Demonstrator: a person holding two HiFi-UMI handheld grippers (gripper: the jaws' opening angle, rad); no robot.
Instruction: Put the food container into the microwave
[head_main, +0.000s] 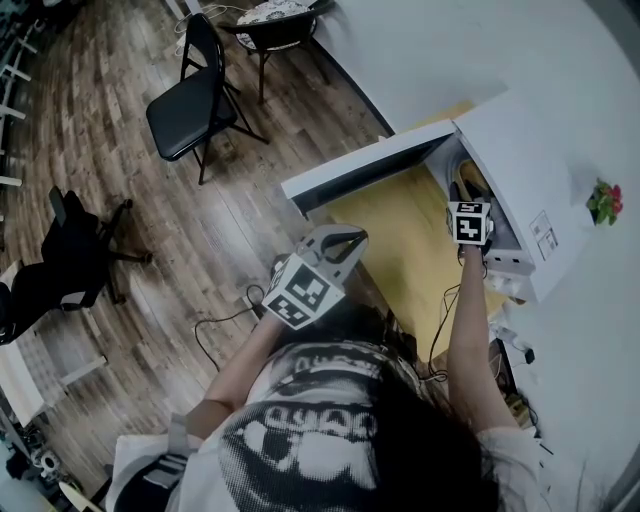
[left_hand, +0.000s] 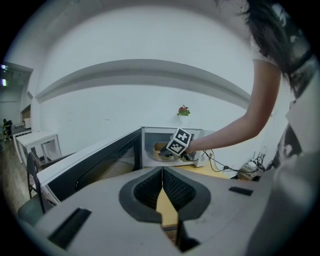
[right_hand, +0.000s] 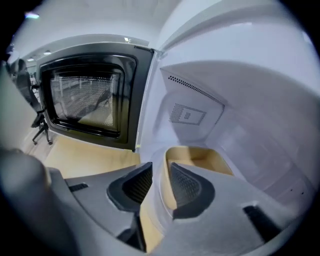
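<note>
Your right claw reaches into the open microwave, which stands on the yellow table. Its jaws are apart. The near wall of the food container rises between the two pads, and a sliver of the container's tan inside shows beside the right-hand pad, so the claw clamps nothing. The container, white outside and tan within, sits inside the cavity toward the back, under the vented side wall.

The microwave door is swung wide open; in the right gripper view its dark mesh window fills the left side.

Your left claw has its jaws together at the tips, with nothing between them. You hold it out in front of the microwave, near the free end of the door and well apart from the container, pointing toward the opening, where your right arm goes in. A small red-flowered plant stands on top of the microwave.
</note>
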